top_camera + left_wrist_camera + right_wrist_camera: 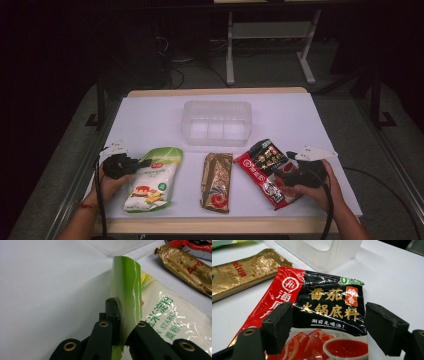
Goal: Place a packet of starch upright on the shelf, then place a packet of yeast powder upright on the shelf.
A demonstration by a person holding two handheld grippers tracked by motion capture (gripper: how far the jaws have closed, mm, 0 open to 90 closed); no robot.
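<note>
A green-and-white starch bag (152, 179) lies at the table's front left. My left gripper (142, 163) is shut on its green top edge, and in the left gripper view that edge (126, 285) stands bent up between the jaws of the left gripper (126, 315). A red-and-black hotpot soup packet (265, 167) lies flat at the front right. My right gripper (289, 170) is open just above the lower half of the soup packet (324, 302), with one black jaw on each side of it and the gripper (329, 322) not touching it that I can see.
A gold foil packet (217, 181) lies between the two bags. A clear plastic bin (216, 122) stands behind them at mid-table, its wall (322, 252) close beyond the soup packet. The white table top (150, 120) ends in a wooden front edge.
</note>
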